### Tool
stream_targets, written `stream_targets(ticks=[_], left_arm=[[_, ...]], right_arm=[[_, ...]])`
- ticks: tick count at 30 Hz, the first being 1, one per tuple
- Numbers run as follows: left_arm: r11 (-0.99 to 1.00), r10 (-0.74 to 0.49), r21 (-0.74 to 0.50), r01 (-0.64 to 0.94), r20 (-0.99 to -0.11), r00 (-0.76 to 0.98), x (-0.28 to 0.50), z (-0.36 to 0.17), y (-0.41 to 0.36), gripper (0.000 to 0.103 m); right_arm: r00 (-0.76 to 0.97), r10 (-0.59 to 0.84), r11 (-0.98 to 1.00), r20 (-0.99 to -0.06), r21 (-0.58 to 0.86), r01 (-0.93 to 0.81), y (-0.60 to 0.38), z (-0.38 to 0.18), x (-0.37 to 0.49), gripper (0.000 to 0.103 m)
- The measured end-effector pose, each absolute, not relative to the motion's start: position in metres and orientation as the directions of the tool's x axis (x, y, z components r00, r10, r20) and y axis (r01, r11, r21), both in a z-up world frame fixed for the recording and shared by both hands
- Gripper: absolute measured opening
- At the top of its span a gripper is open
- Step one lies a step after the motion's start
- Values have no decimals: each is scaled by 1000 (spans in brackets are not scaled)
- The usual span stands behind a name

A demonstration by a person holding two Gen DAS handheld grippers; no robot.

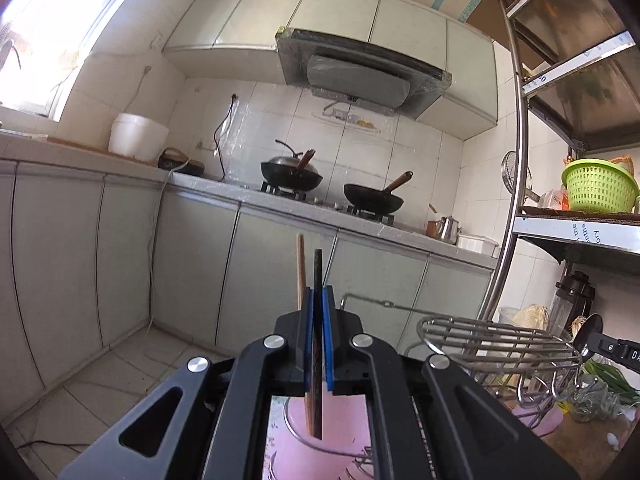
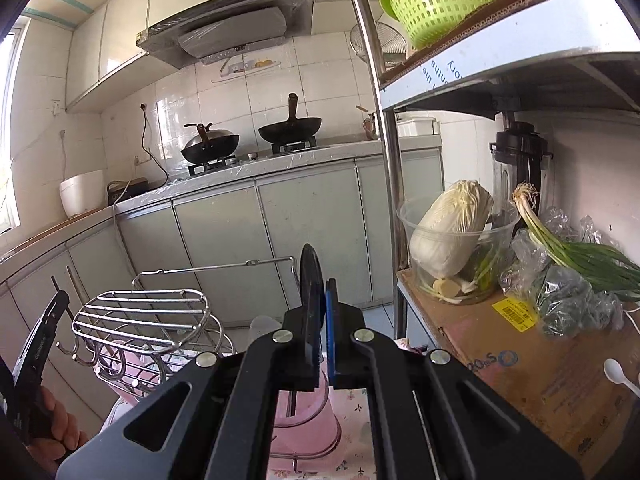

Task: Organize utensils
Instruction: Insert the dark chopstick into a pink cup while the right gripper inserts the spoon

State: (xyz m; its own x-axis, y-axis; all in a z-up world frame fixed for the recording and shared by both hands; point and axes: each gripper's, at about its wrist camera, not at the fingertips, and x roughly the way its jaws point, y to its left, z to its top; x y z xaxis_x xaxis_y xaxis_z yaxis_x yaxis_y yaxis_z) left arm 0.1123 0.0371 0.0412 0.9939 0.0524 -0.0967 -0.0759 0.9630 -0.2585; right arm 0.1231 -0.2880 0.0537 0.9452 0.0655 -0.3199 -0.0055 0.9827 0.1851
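My left claw (image 1: 318,300) clenched on chopsticks (image 1: 316,276), right claw (image 2: 320,300) gripping a black ladle (image 2: 310,280), both above the wire rack's (image 2: 144,312) pink cup (image 1: 344,432).

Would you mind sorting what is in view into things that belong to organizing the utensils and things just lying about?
Job: chopsticks in left gripper; black utensil in right gripper; wire rack; pink holder.
Lying about: woks, green basket, cabbage, scallions.

Below my gripper a flowered cloth (image 2: 356,420) covers the surface; a wire rack (image 2: 144,320) and pink holder (image 2: 308,420) stand on it.
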Motion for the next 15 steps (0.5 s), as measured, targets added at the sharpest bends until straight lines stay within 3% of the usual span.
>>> stream_targets(ticks=[7, 12, 15], left_arm=[[936, -13, -341, -81, -264, 964, 125, 23, 59, 4], [939, -27, -334, -79, -304, 952, 130, 23, 62, 5], [935, -38, -344, -81, -326, 945, 131, 25, 64, 17]], right_arm=[[918, 89, 979, -386, 203, -10, -290, 41, 127, 3], [913, 92, 973, -398, 231, 3, -297, 38, 126, 3], [908, 102, 967, -406, 254, 5, -301, 38, 126, 3]])
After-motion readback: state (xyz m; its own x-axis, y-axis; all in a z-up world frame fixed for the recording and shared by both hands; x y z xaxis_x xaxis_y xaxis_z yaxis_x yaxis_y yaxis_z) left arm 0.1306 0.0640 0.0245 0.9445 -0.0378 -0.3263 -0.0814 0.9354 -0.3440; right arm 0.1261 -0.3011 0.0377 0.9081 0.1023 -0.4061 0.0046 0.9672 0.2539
